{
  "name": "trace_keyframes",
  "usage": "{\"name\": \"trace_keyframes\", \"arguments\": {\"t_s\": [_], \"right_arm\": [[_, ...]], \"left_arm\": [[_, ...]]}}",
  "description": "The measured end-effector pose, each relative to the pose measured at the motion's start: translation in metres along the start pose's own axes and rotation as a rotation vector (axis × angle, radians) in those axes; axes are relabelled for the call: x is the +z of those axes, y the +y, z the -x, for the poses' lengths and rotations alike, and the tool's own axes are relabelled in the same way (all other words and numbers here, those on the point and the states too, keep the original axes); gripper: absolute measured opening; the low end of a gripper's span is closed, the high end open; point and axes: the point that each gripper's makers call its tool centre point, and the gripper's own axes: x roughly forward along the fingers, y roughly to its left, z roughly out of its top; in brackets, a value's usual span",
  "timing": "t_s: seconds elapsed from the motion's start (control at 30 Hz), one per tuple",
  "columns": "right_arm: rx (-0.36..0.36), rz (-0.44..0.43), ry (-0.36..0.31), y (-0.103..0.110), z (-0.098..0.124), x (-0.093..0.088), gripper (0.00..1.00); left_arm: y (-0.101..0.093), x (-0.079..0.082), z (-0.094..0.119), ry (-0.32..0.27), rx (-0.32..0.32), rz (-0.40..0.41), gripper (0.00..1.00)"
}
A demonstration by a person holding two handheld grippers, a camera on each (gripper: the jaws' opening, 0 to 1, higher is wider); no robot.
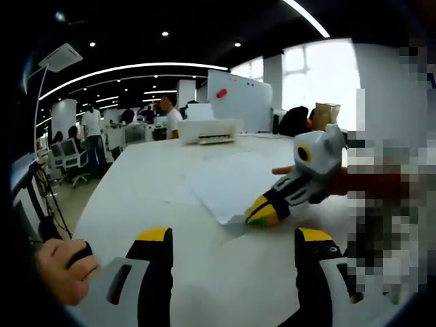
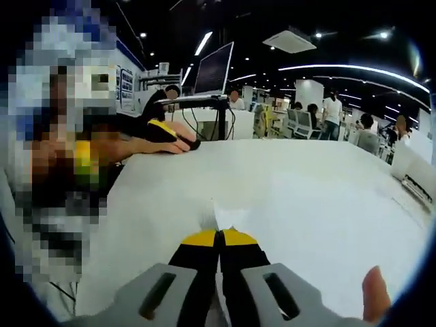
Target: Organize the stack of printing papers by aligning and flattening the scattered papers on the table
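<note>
Left gripper (image 1: 233, 235) jaws spread wide, nothing between them, hovering over white table (image 1: 136, 197). Ahead of it and slightly right we see stack of printing papers (image 1: 228, 180), sheets fanned, edges not lined up. Right gripper (image 2: 219, 236) has jaws pressed together at stack's near corner; can't tell if a sheet is pinched. Paper (image 2: 272, 225) spreads just beyond its tips. White printer (image 1: 209, 130) sits far behind stack at table's far end. Thumb (image 1: 63, 267) shows by left jaw.
</note>
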Motion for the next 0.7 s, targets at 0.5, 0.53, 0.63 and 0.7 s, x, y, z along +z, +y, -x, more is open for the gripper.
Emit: {"name": "trace_keyframes", "arguments": {"t_s": [0.5,0.53,0.63,0.7], "right_arm": [[-0.121,-0.016,-0.079,-0.038,0.078,0.040,0.00],[-0.131,-0.038,-0.139,-0.044,0.094,0.056,0.00],[-0.161,-0.060,-0.232,-0.058,0.124,0.080,0.00],[-0.201,-0.049,-0.312,-0.069,0.149,0.099,0.00]], "left_arm": [[-0.008,0.000,-0.007,0.005,-0.014,-0.005,0.75],[-0.008,0.000,-0.009,0.004,-0.016,-0.005,0.75],[-0.012,0.002,-0.013,0.005,-0.024,-0.007,0.75],[-0.015,0.003,-0.016,0.008,-0.032,-0.014,0.75]]}}
